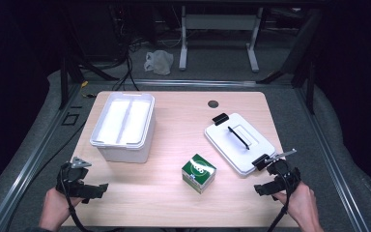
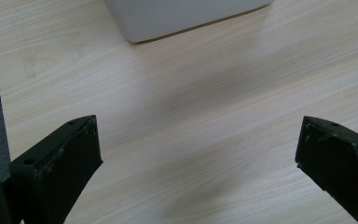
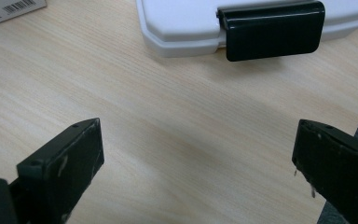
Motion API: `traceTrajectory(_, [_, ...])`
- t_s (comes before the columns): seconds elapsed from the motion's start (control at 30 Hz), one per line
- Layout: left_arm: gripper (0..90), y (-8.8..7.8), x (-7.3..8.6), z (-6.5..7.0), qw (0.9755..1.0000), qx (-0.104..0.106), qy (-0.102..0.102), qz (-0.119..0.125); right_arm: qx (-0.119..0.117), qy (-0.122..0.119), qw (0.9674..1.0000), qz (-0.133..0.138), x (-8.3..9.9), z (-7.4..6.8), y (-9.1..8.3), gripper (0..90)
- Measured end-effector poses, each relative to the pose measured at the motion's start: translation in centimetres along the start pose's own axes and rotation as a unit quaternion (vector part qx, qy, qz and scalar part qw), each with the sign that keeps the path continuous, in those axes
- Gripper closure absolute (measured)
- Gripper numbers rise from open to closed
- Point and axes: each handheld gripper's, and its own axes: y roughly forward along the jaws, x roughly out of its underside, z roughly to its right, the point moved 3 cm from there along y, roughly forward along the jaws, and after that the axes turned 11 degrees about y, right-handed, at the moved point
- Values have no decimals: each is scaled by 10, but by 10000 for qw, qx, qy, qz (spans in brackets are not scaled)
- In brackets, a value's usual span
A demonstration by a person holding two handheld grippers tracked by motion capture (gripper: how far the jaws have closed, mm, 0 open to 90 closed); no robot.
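Both your grippers stand wide with nothing between the jaws: left gripper [image 1: 96, 189] at the table's seven o'clock corner, right gripper [image 1: 263, 188] at five. Nothing looks packed yet, I judge: the green box [image 1: 199, 172] sits at six o'clock, the open white bin [image 1: 123, 125] at ten, its lid [image 1: 239, 142] at three. Bare wood [image 1: 174, 121] between them leaves room.

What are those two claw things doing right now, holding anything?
Left gripper: open, holding nothing.
Right gripper: open, holding nothing.
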Motion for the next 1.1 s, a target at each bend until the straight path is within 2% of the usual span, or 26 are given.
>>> traceTrajectory(0.33, [0,2,0,2,9999,32,53,-91,-96,-91,9999,-42,-6,-9,-4,17])
traceTrajectory(0.47, [0,2,0,1,9999,38,46,-124,-180,-136,9997,-4,-13,-18,-9,7])
traceTrajectory(0.57, [0,3,0,2,9999,29,70,-135,-307,-204,9993,-21,-21,-29,-14,0])
traceTrajectory(0.6, [0,3,-1,2,9999,32,83,-144,-367,-253,9990,-18,-27,-37,-17,0])
traceTrajectory(0.67, [0,3,-1,3,9999,25,71,-146,-408,-271,9988,-25,-29,-41,-18,0])
traceTrajectory(0.9, [0,4,-1,2,9998,-10,72,-162,-588,-658,9961,-60,-54,-83,-21,0])
traceTrajectory(0.93, [0,4,-1,2,9998,-15,69,-164,-628,-758,9951,-58,-62,-94,-21,0])
traceTrajectory(0.97, [0,4,-1,2,9998,-27,60,-166,-628,-758,9951,-58,-62,-94,-21,0])
traceTrajectory(1.0, [0,4,-1,2,9998,-26,54,-168,-668,-858,9941,-57,-69,-106,-20,0])
traceTrajectory(1.03, [0,4,-1,2,9998,-19,49,-169,-668,-858,9941,-57,-69,-106,-20,0])
traceTrajectory(1.1, [0,4,-1,2,9998,-5,47,-172,-712,-929,9931,-75,-76,-116,-18,0])
